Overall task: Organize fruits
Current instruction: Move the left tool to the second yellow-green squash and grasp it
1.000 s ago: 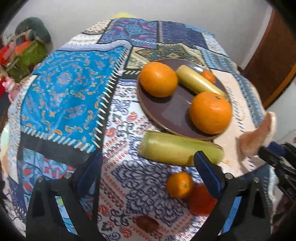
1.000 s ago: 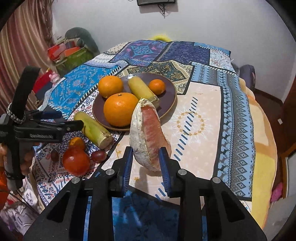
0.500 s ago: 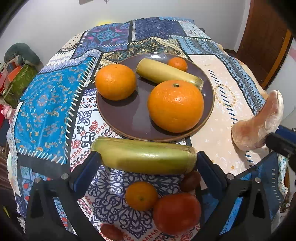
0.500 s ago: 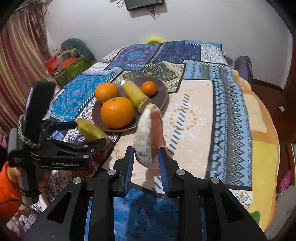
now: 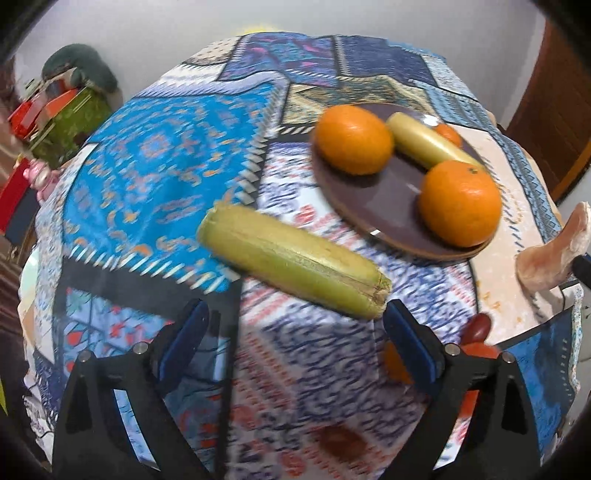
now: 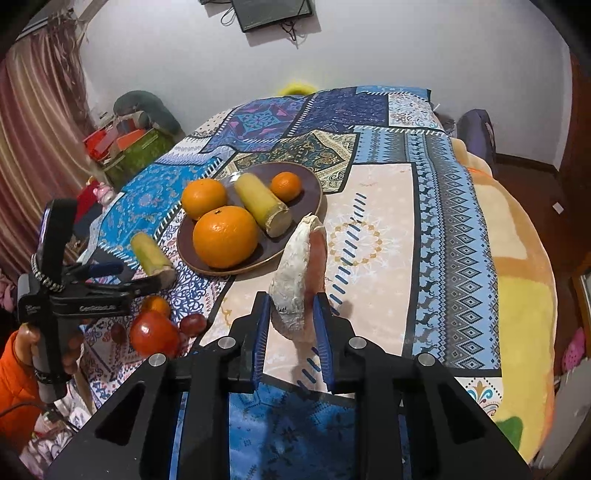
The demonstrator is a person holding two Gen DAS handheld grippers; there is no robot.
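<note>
The loose sugarcane piece (image 5: 293, 264) lies on the cloth just left of the plate (image 5: 384, 210), its long axis running slantwise across the wide, closing left gripper (image 5: 295, 332) (nothing pressed yet). The pomelo wedge (image 6: 301, 273) is clamped in the right gripper (image 6: 293, 332). "GenRobot.AI" is read on the left tool

I see a patchwork cloth (image 6: 388, 192) covering the worktop, a dark screen (image 6: 275, 13) (cables dangling) on the wall, and striped curtains (image 6: 35, 122) at left.
</note>
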